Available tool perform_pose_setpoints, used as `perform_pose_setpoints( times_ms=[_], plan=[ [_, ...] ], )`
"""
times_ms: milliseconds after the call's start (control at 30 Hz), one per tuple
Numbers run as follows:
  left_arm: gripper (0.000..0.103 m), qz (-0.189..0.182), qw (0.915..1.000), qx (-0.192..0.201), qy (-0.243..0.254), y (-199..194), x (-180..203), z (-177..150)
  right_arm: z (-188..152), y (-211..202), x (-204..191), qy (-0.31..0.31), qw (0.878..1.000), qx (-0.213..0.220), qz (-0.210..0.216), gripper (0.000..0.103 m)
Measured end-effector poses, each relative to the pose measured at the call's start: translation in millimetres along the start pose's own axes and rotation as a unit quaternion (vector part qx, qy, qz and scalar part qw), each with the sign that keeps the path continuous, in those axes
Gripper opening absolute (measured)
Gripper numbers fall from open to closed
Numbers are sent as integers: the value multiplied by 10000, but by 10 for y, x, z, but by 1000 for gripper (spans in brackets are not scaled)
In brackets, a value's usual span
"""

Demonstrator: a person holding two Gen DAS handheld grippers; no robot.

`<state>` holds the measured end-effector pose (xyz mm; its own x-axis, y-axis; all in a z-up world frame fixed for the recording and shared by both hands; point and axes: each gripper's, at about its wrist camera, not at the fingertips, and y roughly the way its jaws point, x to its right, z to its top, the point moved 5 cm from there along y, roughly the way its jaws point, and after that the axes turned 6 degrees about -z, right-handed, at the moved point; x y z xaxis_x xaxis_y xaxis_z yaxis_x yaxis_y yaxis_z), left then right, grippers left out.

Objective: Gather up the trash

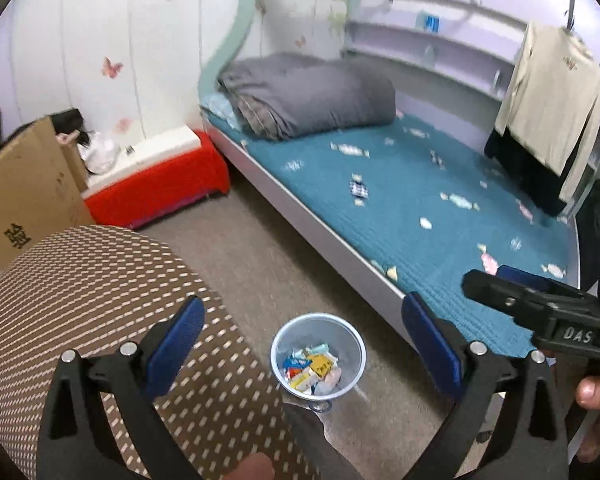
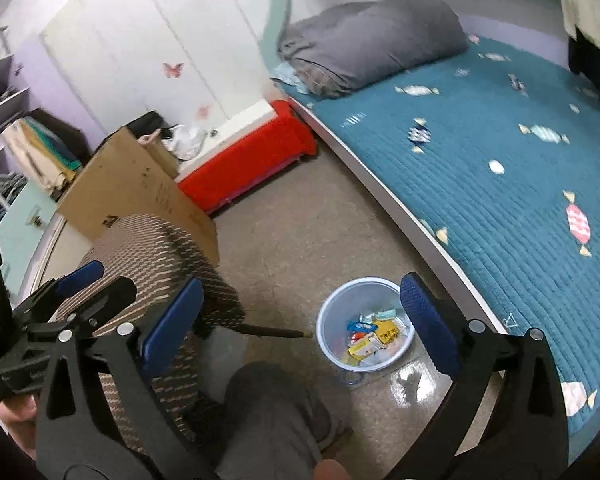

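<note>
Brown cardboard stands at the far left of the left wrist view, a box (image 1: 24,192) leaning near the white wall with butterfly stickers. Just right of it, a red-covered low bench (image 1: 160,188) sits against the wall, with crumpled white things on its near end. Below these, filling the lower left of the frame, is a round stool (image 1: 100,300) in brown fabric with pale dashes.

At the bottom centre the left gripper (image 1: 300,344) spreads wide, its blue-padded fingers (image 1: 176,340) well apart and holding nothing. Between them, on the grey carpet, stands the pale blue trash bin (image 1: 278,344), with colourful wrappers (image 1: 312,368) lying in its bottom. The bin is just beside the bed's white frame.

Right of centre, the bed (image 1: 420,208) runs toward the upper left, covered in a teal quilt printed with candies; a folded grey duvet (image 1: 312,96) lies at its far end. A cream shirt (image 1: 552,100) hangs at the upper right.

At the lower right edge the right gripper (image 1: 496,284) comes in from the side over the quilt's corner. In its own view the right gripper (image 2: 302,324) is also wide, empty, its right finger overlapping the bin's (image 2: 328,312) rim in the picture. The stool (image 2: 156,256) sits left of the bin, and the box (image 2: 136,192) beyond it.
</note>
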<state>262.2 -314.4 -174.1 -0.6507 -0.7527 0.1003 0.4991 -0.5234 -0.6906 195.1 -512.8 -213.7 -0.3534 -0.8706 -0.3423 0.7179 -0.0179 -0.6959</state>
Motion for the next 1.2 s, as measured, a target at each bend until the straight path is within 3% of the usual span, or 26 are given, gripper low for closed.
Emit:
perform_pose_setpoints(
  times_ms=[267, 500, 633, 967, 1200],
  plan=[
    [97, 727, 9943, 758, -192, -1004, -77, -167, -69, -731, -735, -517, 9974, 474, 177, 97],
    [98, 1636, 9772, 1303, -353, -1810, -307, -299, -158, -1322, -1272, -844, 9907, 931, 522, 97],
    [98, 1940, 9664, 1612, -500, -2195, -393, -382, -205, -1576, -1489, -986, 9863, 1213, 535, 97],
    [98, 2346, 9457, 2138, -699, -2946, -453, -600, -336, -2032, -1922, -1454, 9714, 1801, 524, 97],
    [98, 2305, 9411, 2314, -873, -3219, -468, -675, -419, -2241, -2149, -1766, 9594, 2158, 427, 97]
  ],
)
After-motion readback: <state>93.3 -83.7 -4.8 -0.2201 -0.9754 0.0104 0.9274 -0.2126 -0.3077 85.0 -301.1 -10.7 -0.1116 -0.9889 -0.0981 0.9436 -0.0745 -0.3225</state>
